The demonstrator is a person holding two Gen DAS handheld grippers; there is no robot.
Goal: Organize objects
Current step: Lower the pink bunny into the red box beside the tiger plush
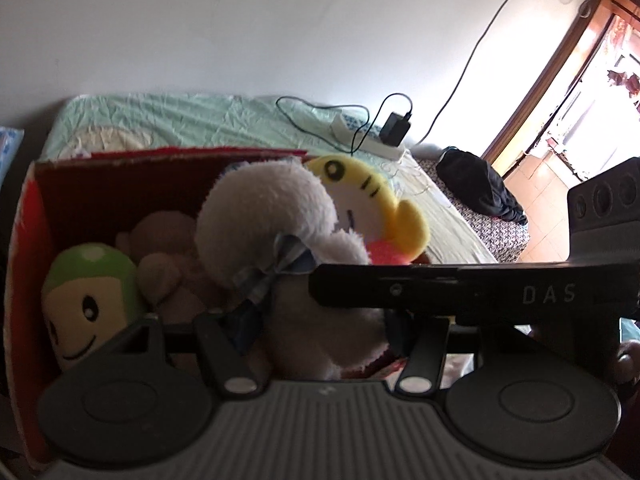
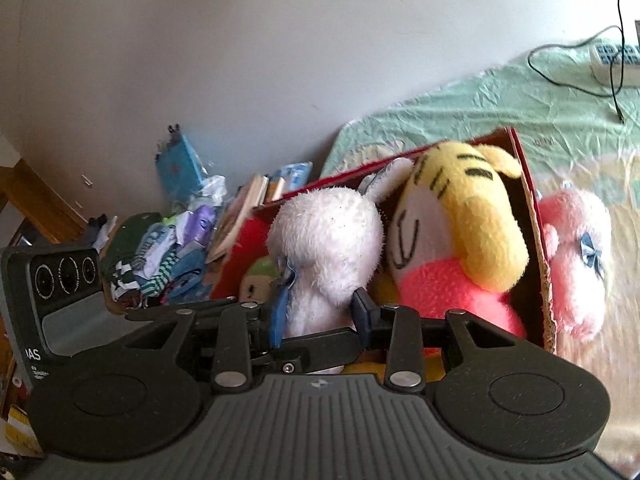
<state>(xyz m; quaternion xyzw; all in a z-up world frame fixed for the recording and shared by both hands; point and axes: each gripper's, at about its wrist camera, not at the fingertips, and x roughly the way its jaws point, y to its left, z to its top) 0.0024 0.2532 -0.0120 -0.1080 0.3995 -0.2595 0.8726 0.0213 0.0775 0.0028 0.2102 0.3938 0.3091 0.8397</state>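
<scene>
left gripper (image 1: pixel 316 320): black, ribbed grey body, two round discs, silver pivot pins | right gripper (image 2: pixel 320 308): same build, blue finger pads (image 2: pixel 280 312), centre screw | side module: three round lenses, white "DAS" lettering

The right gripper (image 2: pixel 320 312) points toward twelve o'clock in its own wrist view, its two fingers drawn in close on a white plush rabbit (image 2: pixel 328 240) — the blue pads press the body at nine and three o'clock. The left gripper (image 1: pixel 320 332) reaches forward alongside; its fingertips are hidden behind the same toy and the other gripper's body, so its grip cannot be made out.
</scene>
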